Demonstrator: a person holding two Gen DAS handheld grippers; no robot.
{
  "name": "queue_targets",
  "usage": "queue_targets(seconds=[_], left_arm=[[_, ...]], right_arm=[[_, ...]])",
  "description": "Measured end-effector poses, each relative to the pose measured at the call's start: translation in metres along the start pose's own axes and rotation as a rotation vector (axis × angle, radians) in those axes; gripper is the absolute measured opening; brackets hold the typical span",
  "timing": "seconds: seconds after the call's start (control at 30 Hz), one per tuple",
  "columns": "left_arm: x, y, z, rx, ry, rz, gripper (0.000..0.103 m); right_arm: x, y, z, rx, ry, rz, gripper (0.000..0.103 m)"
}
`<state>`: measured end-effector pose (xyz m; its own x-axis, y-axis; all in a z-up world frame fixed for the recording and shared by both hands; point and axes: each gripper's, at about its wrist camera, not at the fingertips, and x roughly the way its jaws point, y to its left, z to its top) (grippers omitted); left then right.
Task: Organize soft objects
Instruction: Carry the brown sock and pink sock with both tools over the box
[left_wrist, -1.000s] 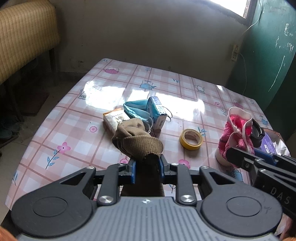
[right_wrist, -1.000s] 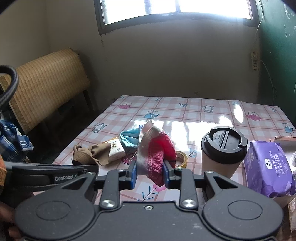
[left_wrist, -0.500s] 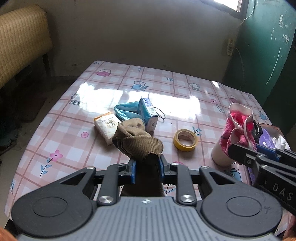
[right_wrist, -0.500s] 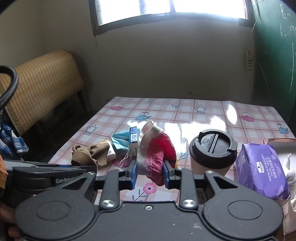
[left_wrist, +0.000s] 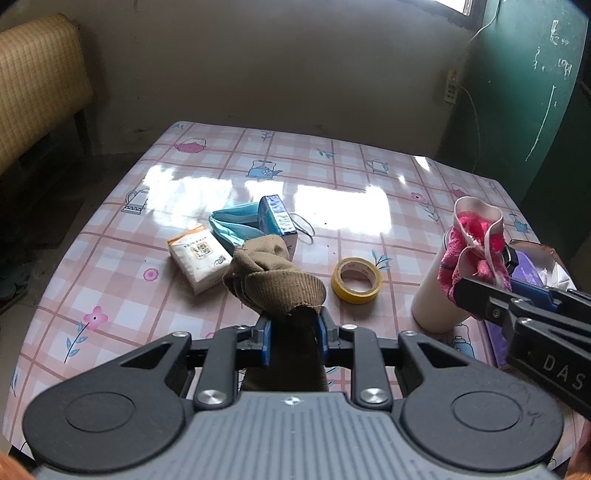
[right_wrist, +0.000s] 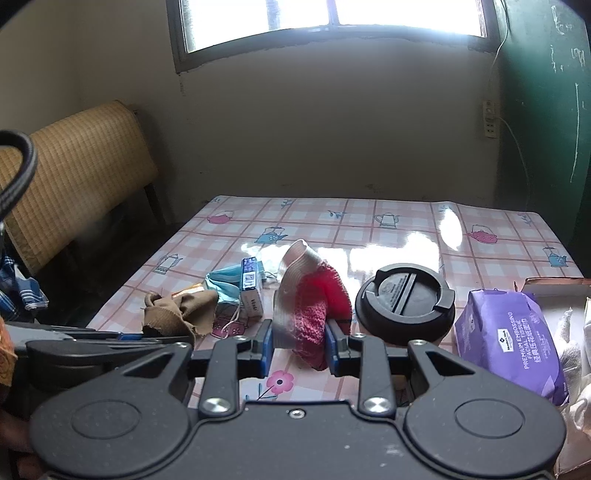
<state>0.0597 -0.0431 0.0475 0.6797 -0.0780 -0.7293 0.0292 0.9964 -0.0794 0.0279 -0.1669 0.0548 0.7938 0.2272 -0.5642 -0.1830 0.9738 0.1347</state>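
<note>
My left gripper (left_wrist: 293, 332) is shut on a brown ribbed sock (left_wrist: 275, 284), held above the near part of the table; the sock also shows in the right wrist view (right_wrist: 181, 314). My right gripper (right_wrist: 299, 345) is shut on a pink sock with a white cuff (right_wrist: 310, 302), held above the table beside the cup; the sock also shows in the left wrist view (left_wrist: 472, 243). A blue face mask (left_wrist: 236, 225) lies on the table's middle.
A pink checked tablecloth (left_wrist: 110, 266) covers the table. On it lie a white tissue pack (left_wrist: 197, 260), a blue carton (left_wrist: 279, 221), a yellow tape roll (left_wrist: 356, 280) and a lidded paper cup (right_wrist: 404, 302). A purple tissue pack (right_wrist: 508, 339) sits in a box at the right.
Both grippers have pulled back and risen with their socks still held; the table items look farther away and more of the far table shows.
</note>
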Motion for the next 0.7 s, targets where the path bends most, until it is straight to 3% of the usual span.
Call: queue_targets(seconds=[0.7], left_arm=[[0.013,-0.026,0.011,0.039,0.001,-0.025,0.025]], right_arm=[[0.002,-0.017,0.011,0.009,-0.020,-0.032,0.035]])
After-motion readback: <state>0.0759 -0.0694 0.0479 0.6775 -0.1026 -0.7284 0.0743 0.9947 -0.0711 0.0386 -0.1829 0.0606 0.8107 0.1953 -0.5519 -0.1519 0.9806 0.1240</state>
